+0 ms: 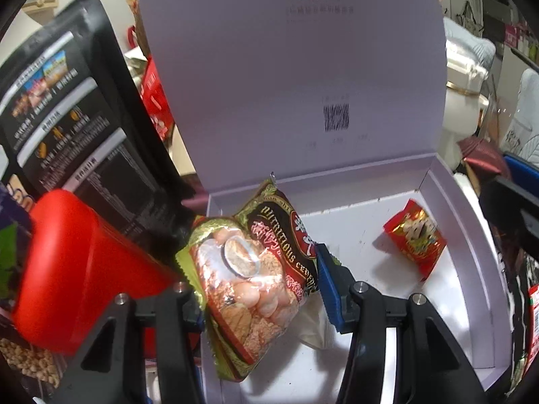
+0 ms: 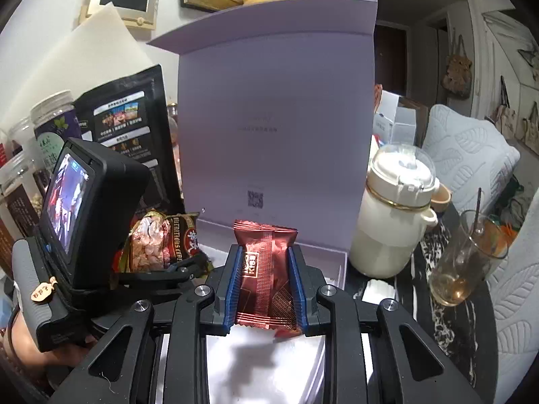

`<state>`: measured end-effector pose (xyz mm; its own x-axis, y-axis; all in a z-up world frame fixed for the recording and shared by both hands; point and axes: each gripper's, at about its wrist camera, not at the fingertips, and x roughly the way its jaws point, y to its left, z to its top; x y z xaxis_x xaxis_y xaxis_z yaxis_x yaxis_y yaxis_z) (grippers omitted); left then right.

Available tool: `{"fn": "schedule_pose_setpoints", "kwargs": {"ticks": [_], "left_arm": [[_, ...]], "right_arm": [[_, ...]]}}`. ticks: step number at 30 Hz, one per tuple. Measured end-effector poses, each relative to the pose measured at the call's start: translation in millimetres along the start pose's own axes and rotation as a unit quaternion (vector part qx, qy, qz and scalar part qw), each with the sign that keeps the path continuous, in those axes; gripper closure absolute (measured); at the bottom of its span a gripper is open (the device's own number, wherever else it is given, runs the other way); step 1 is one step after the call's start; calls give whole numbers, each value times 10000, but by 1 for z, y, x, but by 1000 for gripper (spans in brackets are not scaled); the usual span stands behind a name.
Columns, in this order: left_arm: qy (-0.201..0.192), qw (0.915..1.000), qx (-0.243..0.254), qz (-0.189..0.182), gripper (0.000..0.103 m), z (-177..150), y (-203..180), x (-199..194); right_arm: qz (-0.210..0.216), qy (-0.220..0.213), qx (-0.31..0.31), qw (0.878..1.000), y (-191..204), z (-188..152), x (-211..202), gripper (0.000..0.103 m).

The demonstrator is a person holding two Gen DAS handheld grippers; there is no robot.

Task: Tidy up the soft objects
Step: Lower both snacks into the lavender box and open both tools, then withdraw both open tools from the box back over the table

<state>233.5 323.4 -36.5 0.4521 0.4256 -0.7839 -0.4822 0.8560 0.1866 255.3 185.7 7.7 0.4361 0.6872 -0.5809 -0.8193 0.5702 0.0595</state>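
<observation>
Left claw (image 1: 259, 289): closed on the green-and-gold cereal snack packet with a clear window (image 1: 256, 276). Packet sits between the blue ribbed pads (image 1: 328, 289), gripped across its middle, tilted, top corner pointing away from the camera, bottom end hanging toward the camera. It hangs over the near-left corner of the open pale lilac cardboard box (image 1: 471, 235); can't tell if it touches the box floor.

Farther in, on the box floor to the right: small red-and-gold foil sachet (image 1: 416, 237), well apart from the left claw, near the right wall. Box lid (image 1: 286, 67) stands upright behind.

Left of the box: red plastic lid (image 1: 67, 269) just beside the claw's left finger, tall black stand-up pouch with printed panels (image 1: 77, 128) behind it.

Right claw (image 2: 264, 284): closed on the dark red foil snack bar wrapper (image 2: 264, 262). Wrapper upright between the blue pads, crimped top edge sticking out past the fingertips, bottom edge toward the camera. It's held above the near edge of the box.

Right view also shows the left claw's handle and camera unit (image 2: 87, 208) at left, cereal packet in front of it. On the dark marbled surface (image 2: 448, 320) right of the box: cream lidded jug with gold band (image 2: 390, 215), then a clear glass with amber liquid (image 2: 468, 259).
</observation>
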Motion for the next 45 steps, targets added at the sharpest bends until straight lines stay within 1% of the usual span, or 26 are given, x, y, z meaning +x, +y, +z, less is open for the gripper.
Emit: {"fn": "schedule_pose_setpoints", "kwargs": {"ticks": [2, 7, 10, 13, 16, 20, 24, 26, 27, 28, 29, 30, 31, 32, 35, 40, 45], "left_arm": [[101, 9999, 30, 85, 52, -1, -1, 5], [139, 9996, 103, 209, 52, -3, -4, 8], [143, 9997, 72, 172, 52, -3, -4, 9], [213, 9996, 39, 178, 52, -1, -2, 9], [269, 9996, 11, 108, 51, 1, -1, 10], [321, 9995, -34, 66, 51, 3, 6, 22], [349, 9993, -42, 103, 50, 3, 9, 26], [343, 9993, -38, 136, 49, 4, 9, 25], [312, 9994, -31, 150, 46, 4, 10, 24], [272, 9994, -16, 195, 38, 5, 10, 22], [239, 9994, -12, 235, 33, 5, 10, 21], [194, 9994, -14, 279, 22, 5, 11, 19], [128, 9993, -26, 336, 20, 5, 12, 16], [63, 9993, -53, 360, 20, 6, 14, 13], [12, 9995, -105, 283, 20, 8, 16, 6], [-79, 9994, -135, 324, 20, 11, 13, -12], [-204, 9992, -167, 298, 20, 14, 10, -38]], "right_arm": [[1, 59, 5, 10000, 0, -2, 4, 76], [-26, 195, 28, 9998, -1, -4, 13, 76], [-47, 252, 45, 9997, -2, -6, 17, 76], [-70, 305, 52, 9995, -3, -8, 21, 76], [-69, 359, 47, 9993, -4, -10, 26, 76], [-91, 454, 19, 9989, -3, -12, 32, 76], [-136, 529, 24, 9985, -4, -13, 35, 75], [-183, 566, 49, 9982, -3, -13, 36, 73], [-188, 590, 63, 9981, -5, -13, 36, 73], [-196, 603, 77, 9980, -5, -14, 36, 73], [-209, 618, 95, 9978, -6, -13, 36, 70], [-232, 636, 123, 9976, -7, -13, 36, 61], [-247, 636, 157, 9975, -7, -12, 35, 55], [-246, 626, 188, 9976, -9, -13, 34, 51], [-247, 545, 255, 9979, -10, -10, 27, 51], [-280, 480, 285, 9981, -10, -6, 17, 51], [-333, 357, 307, 9983, -13, 0, -4, 51]]}}
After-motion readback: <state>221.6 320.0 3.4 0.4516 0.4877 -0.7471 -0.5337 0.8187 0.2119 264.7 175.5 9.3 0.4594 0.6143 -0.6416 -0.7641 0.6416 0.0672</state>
